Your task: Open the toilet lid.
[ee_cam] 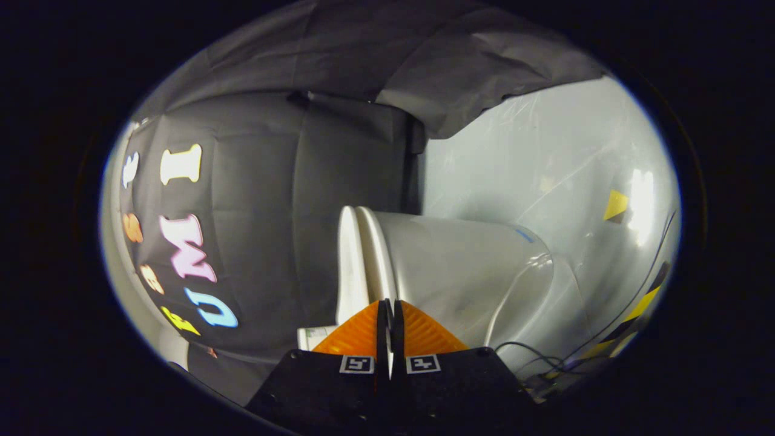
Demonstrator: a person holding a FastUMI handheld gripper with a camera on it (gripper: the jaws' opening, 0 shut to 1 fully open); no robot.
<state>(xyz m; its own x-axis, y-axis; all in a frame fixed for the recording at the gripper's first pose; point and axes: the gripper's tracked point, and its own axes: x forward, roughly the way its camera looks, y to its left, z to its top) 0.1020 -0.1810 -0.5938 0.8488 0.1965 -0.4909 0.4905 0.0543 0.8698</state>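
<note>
We see the gripper (390, 309) clenched with its fingers pressed together and nothing between them, rolled sideways so the glossy white ceramic toilet (472, 266) at frame centre lies tilted. Its flat white plastic lid (350, 266) sits shut against the seat, just ahead of the fingertips; we judge the closed tips are meant to wedge under its edge.

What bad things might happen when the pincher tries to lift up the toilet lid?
1. The gripper has its fingers closed together with nothing between them, so it may just bump the lid rather than catch its edge.
2. The lid sits tight against the seat, so the tips could slip off the smooth rim.
3. Loose cables lie beside the toilet bowl and might snag.
</note>
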